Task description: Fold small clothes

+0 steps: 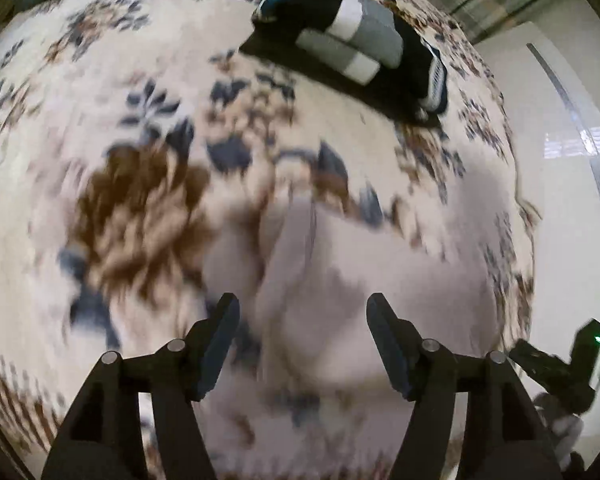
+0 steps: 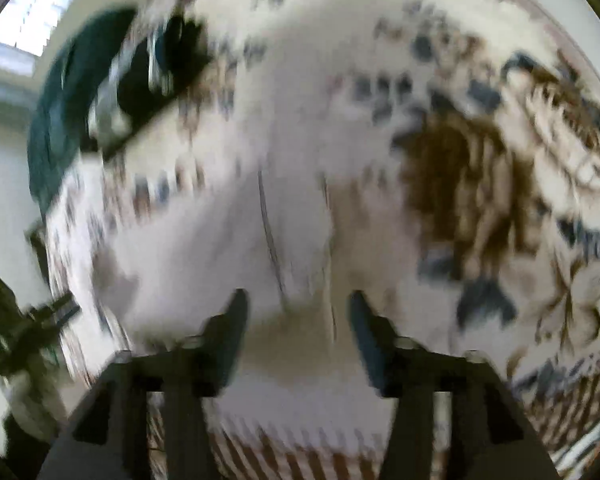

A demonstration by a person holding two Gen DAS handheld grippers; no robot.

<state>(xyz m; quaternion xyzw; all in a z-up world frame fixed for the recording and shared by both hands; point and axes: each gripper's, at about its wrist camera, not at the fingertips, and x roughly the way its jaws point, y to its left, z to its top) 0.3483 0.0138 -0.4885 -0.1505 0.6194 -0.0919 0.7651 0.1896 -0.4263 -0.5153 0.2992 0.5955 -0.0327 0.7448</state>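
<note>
Both views are pretty smeared, so take the fine detail with a grain of salt. The piece being worked on looks like a small pale, whitish garment (image 1: 340, 272) lying on the floral bedspread (image 1: 100, 100), right in front of both tools; it's hard to say exactly what kind of clothing it is, though there's a thin seam or edge line running down it in the right wrist view (image 2: 268, 224). The left gripper (image 1: 302, 340) has its jaws spread wide with nothing between them, and the right gripper (image 2: 296, 336) is the same, released and hovering over the cloth. Up at the far side of the bed there's a finished-looking stack of folded dark clothes with grey and white rolled socks (image 1: 352, 44) on top. My guess is the step in hand is picking up an edge to start a fold. To do it well I'd bring each claw down on a separate corner of the same edge, pinch only the top layer and not the bedspread under it, then lift both together and lay it over evenly so the edges line up.
</note>
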